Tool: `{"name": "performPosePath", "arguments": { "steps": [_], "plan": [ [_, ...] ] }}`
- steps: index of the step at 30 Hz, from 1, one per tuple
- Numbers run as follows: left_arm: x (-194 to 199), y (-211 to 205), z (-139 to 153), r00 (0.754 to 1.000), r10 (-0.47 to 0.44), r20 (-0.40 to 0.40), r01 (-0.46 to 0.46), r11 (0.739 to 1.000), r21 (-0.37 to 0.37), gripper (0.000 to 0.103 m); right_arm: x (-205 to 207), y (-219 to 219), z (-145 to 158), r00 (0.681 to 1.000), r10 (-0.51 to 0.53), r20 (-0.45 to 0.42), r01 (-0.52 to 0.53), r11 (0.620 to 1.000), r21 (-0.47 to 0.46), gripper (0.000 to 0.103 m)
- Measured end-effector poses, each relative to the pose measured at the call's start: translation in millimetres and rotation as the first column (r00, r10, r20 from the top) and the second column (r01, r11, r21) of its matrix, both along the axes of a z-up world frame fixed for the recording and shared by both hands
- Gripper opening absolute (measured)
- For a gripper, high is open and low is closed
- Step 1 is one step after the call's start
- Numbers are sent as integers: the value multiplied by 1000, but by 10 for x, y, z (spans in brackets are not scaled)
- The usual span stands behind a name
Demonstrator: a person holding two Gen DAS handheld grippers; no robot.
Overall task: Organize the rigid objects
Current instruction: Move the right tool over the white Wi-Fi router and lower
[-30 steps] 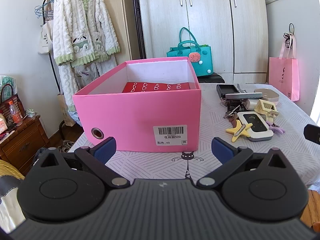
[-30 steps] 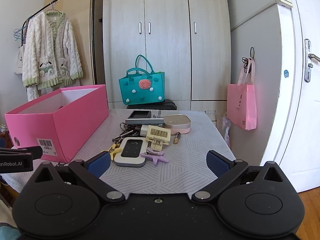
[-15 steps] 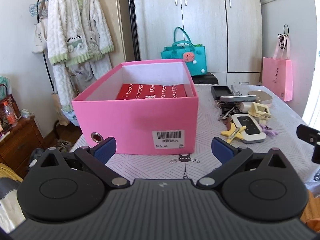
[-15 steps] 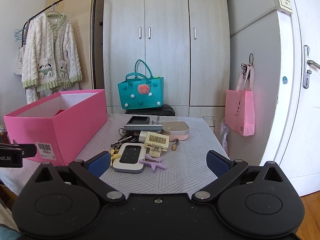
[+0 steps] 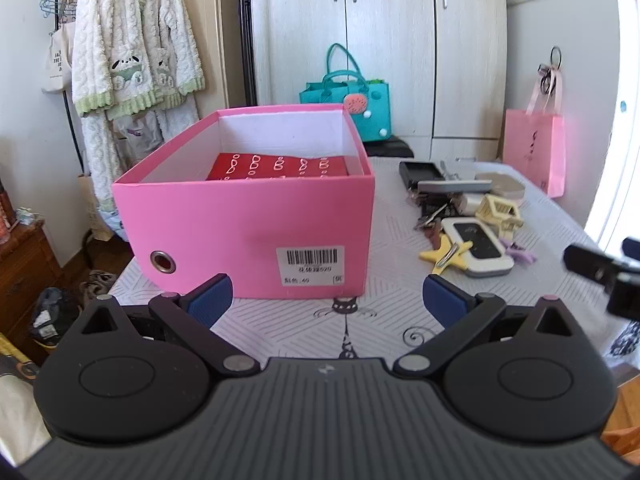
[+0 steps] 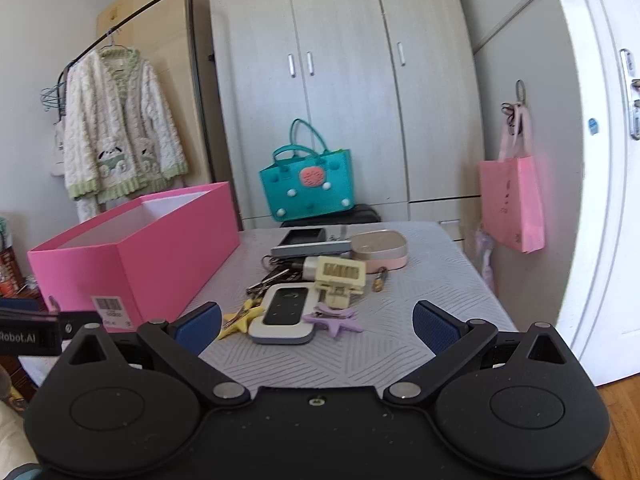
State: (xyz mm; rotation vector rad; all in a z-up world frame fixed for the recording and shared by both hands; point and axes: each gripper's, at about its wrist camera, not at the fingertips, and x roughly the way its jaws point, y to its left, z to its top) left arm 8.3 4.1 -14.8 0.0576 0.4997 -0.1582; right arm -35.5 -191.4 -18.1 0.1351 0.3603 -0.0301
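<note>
Pink box [image 5: 256,220]: card, open-topped, on the left of the table [image 6: 400,344]; a red patterned packet [image 5: 280,166] already lies inside.
Loose pile: right of the box, well apart from it; nearest me are the white device [image 6: 286,314], a yellow star clip [image 6: 236,320] touching its left edge, and a purple star clip [image 6: 334,318] at its right.
Behind these: a cream claw clip [image 6: 340,276], keys [image 6: 276,276], a grey bar [image 6: 310,248], a pink tin [image 6: 380,250].
Left tongs [image 5: 326,294]: spread wide, empty, facing the box's labelled end.
Right tongs [image 6: 316,322]: spread wide, empty, lined up on the pile.
Step in hand, as I judge it: pick the first piece with my right.
Advice: I take an outlying clip first, closing across its narrow part, so neighbours stay undisturbed.
</note>
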Motion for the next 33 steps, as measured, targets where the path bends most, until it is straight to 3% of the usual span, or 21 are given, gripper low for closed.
{"name": "performPosePath", "arguments": {
  "steps": [6, 13, 19, 24, 31, 33],
  "plan": [
    [67, 69, 162, 999, -43, 12, 43, 999, 23, 103, 142, -11, 31, 992, 123, -33, -122, 992, 25, 102],
    [236, 257, 597, 992, -119, 46, 113, 986, 125, 101, 335, -52, 188, 970, 239, -31, -237, 970, 56, 100],
    [525, 378, 899, 990, -119, 80, 94, 959, 267, 101, 643, -154, 210, 960, 269, -78, -264, 962, 72, 100],
    [959, 498, 987, 994, -102, 34, 85, 938, 335, 100, 962, -209, 222, 967, 229, -111, -230, 973, 6, 100],
    [1577, 722, 952, 986, -76, -146, 112, 960, 258, 99, 1492, -300, 283, 957, 231, -175, -240, 970, -34, 101],
    [1727, 746, 887, 978, -72, -198, 123, 957, 262, 93, 1644, -328, 283, 948, 246, -201, -255, 967, -20, 102]
  ]
}}
